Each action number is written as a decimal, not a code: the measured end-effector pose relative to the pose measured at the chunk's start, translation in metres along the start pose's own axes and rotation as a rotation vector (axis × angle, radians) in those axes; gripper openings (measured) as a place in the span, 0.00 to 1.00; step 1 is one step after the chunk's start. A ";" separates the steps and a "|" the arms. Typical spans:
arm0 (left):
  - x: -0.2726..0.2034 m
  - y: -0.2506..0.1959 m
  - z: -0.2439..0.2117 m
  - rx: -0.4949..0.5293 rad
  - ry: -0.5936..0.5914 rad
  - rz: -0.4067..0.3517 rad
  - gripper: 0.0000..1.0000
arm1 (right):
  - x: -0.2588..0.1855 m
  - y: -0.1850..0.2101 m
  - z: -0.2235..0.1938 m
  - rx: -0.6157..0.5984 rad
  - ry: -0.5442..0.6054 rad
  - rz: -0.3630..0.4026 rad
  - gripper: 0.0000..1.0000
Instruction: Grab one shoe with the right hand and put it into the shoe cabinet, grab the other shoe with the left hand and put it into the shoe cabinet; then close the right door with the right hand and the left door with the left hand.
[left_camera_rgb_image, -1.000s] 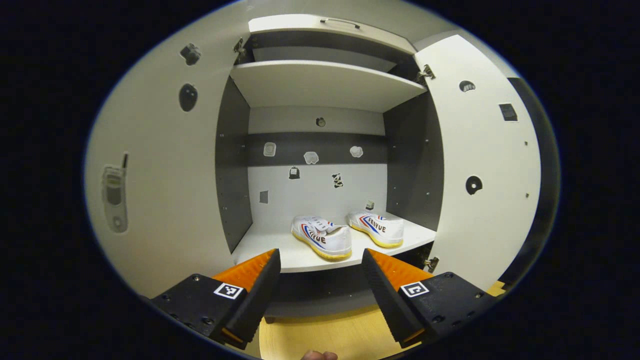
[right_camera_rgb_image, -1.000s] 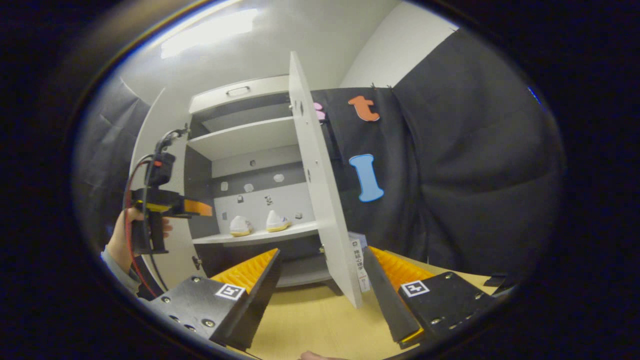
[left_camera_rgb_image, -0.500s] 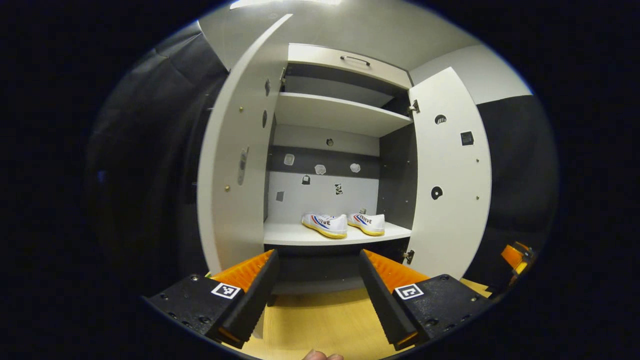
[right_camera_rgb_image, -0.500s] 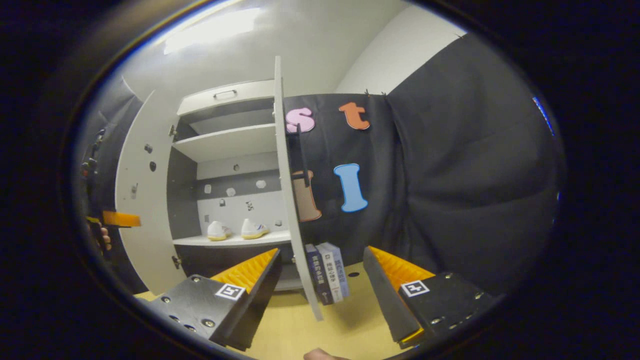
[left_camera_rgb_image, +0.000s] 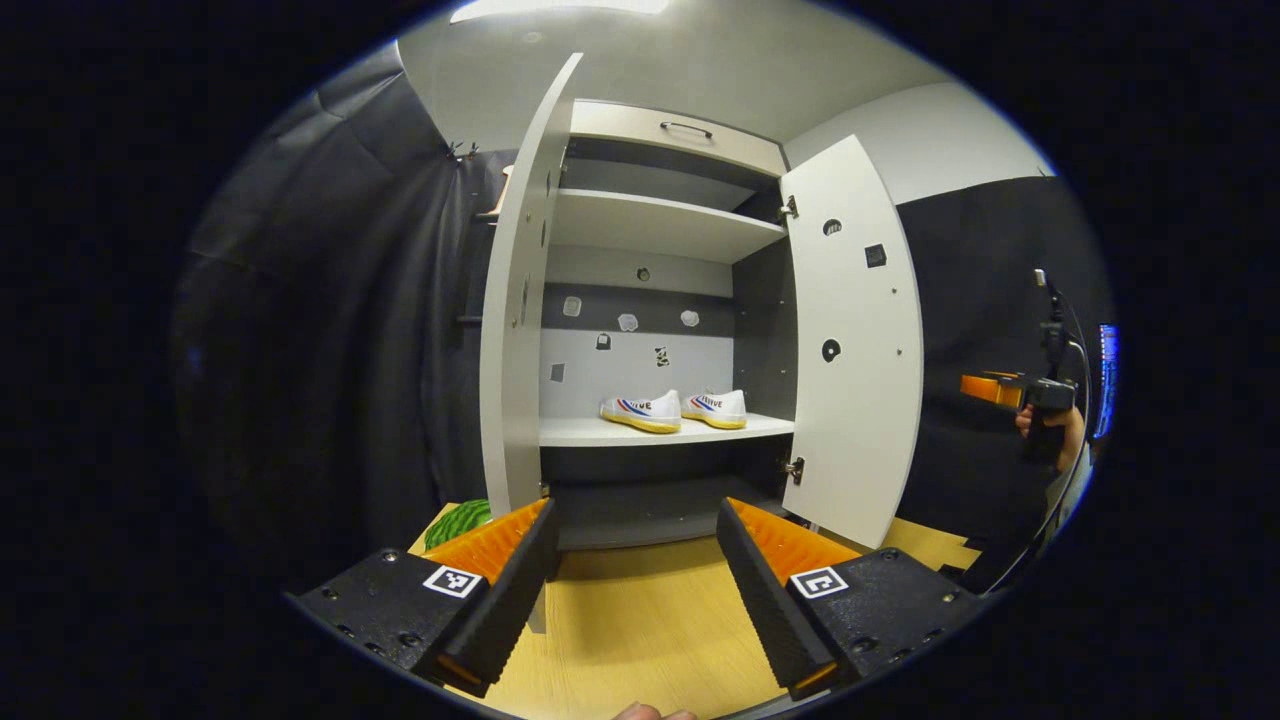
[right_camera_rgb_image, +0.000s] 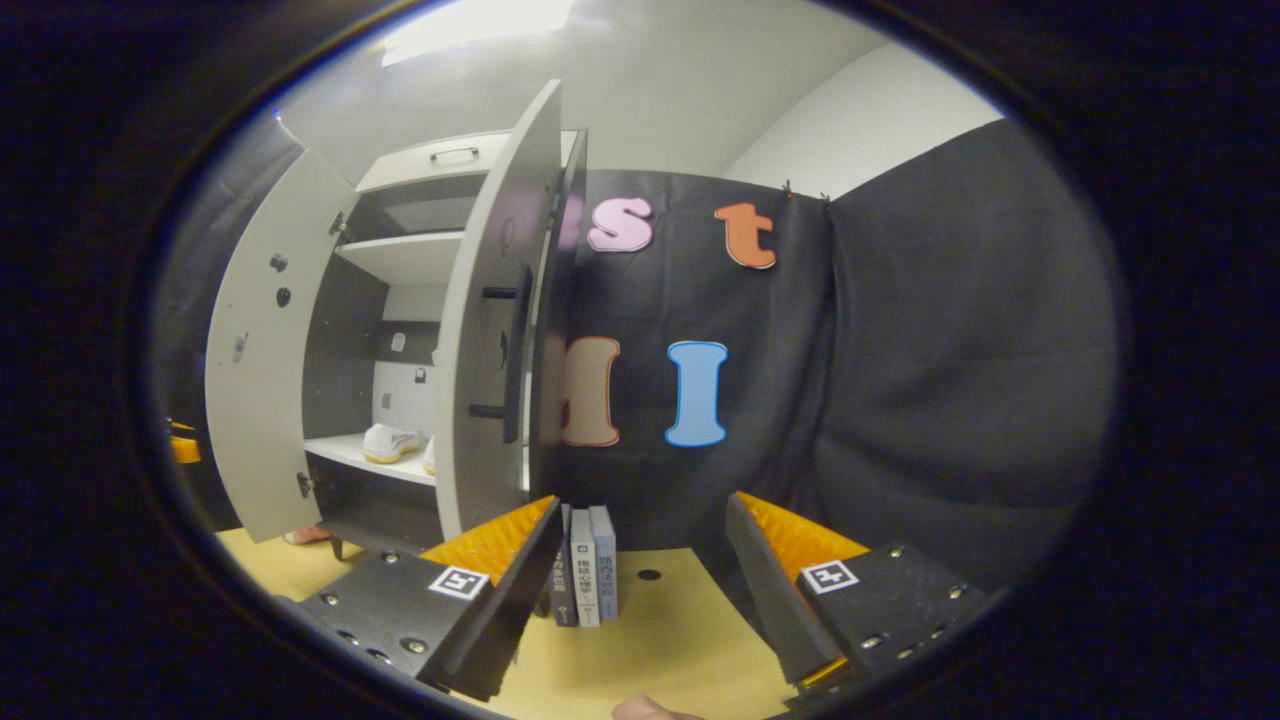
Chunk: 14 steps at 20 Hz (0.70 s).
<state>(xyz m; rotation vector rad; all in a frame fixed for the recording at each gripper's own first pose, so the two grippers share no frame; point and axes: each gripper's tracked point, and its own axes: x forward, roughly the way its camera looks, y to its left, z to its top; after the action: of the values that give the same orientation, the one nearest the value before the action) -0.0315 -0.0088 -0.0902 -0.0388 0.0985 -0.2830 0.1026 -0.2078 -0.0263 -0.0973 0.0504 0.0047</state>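
In the left gripper view, the shoe cabinet (left_camera_rgb_image: 660, 300) is taken as the landmark and is seen standing with both doors swung open. To the left of the cabinet, black cloth is hung as the booth wall, and a green striped, melon-like object (left_camera_rgb_image: 455, 522) is partly seen low by the foot of the left door (left_camera_rgb_image: 510, 300), which is turned nearly edge-on. Inside the cabinet, two white shoes are set side by side on the lower shelf (left_camera_rgb_image: 580, 431): the left shoe (left_camera_rgb_image: 640, 410) and the right shoe (left_camera_rgb_image: 715, 407), close together, possibly touching. The upper shelf (left_camera_rgb_image: 650, 222) is seen above them, and small stickers are fixed to the back panel. The right door (left_camera_rgb_image: 850, 340) is opened wide, its inner face shown. To the right of the cabinet, the right gripper (left_camera_rgb_image: 985, 388) is held in a hand (left_camera_rgb_image: 1045, 425), well apart from the door. The cabinet is stood on a pale wooden bench (left_camera_rgb_image: 640, 620). The left gripper (left_camera_rgb_image: 632, 545) is held in front of the cabinet with its fingers spread wide and nothing between them. In the right gripper view, the right door (right_camera_rgb_image: 490, 330) is seen from its outer side with a dark bar handle (right_camera_rgb_image: 518, 355), one shoe (right_camera_rgb_image: 393, 442) is glimpsed past it, and three upright books (right_camera_rgb_image: 585, 565) are stood just right of the cabinet's foot. The right gripper (right_camera_rgb_image: 640, 545) is likewise spread wide and grips nothing.
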 end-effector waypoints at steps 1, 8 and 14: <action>-0.004 0.003 0.003 -0.002 -0.018 -0.001 0.96 | 0.009 -0.001 0.003 -0.018 0.007 0.034 0.94; -0.026 0.018 0.013 0.047 -0.088 -0.011 0.96 | 0.063 0.001 0.012 -0.008 0.077 0.138 0.95; -0.027 0.032 0.003 0.031 -0.065 -0.034 0.96 | 0.090 0.027 0.026 0.043 0.114 0.128 0.97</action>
<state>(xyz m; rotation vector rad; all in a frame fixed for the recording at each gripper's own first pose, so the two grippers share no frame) -0.0486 0.0294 -0.0868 -0.0190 0.0289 -0.3166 0.1941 -0.1786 -0.0078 -0.0510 0.1707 0.1257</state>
